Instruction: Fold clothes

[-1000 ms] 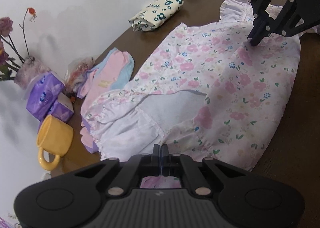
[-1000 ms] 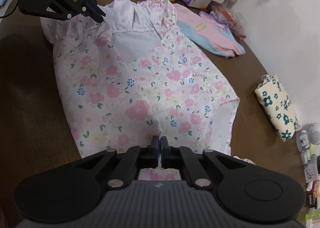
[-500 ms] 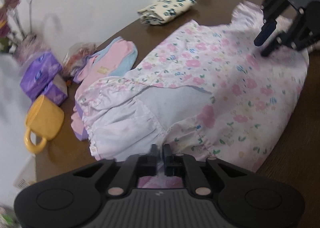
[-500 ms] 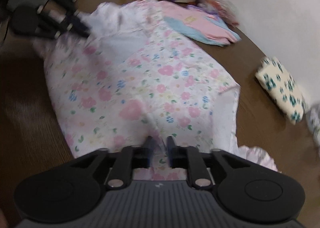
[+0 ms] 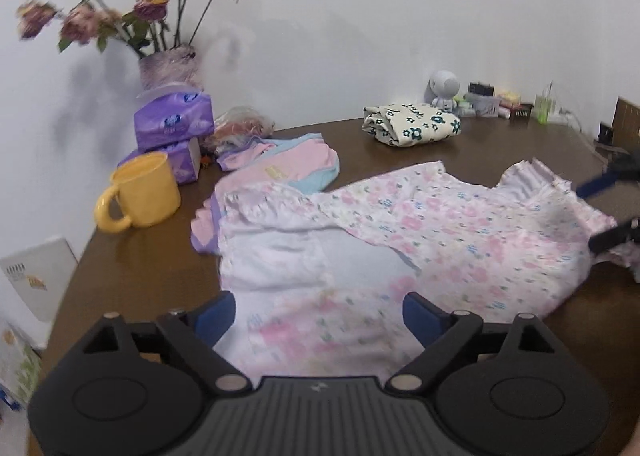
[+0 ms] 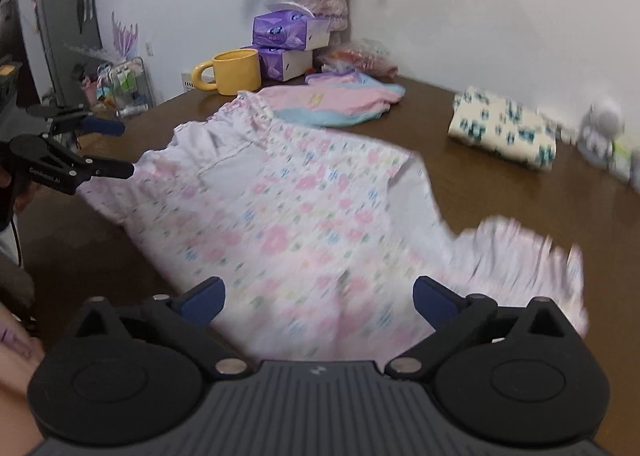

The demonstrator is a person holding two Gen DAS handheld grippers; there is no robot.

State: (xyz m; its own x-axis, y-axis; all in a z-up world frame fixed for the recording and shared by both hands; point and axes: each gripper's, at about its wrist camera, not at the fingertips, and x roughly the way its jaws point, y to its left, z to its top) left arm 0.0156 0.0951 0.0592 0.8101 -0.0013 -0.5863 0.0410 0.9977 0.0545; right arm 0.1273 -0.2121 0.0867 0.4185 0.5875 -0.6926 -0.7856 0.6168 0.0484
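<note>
We see a pale pink cotton garment printed with pink and blue flowers (image 5: 440, 232) lying spread on the brown wooden table (image 5: 140, 268), one side folded over so that its plain white inner face shows at the near end in the left wrist view. Our left gripper (image 5: 319, 310) hangs over that end with its blue-padded fingers (image 5: 216, 310) spread wide, grasping nothing. Our right gripper (image 6: 318, 298) hovers over the opposite, ruffled end, its fingers likewise released and empty; the cloth beneath it is blurred. Beyond the garment, against the white wall, lie a folded pink and light blue garment (image 6: 340, 102), touching its far edge, and a folded cream cloth with dark green flowers (image 5: 412, 123), well apart. A yellow ceramic mug (image 5: 140, 196) stands just beside two stacked purple tissue packs (image 5: 172, 136), with a vase of dried purple roses (image 5: 168, 64) behind them.
</note>
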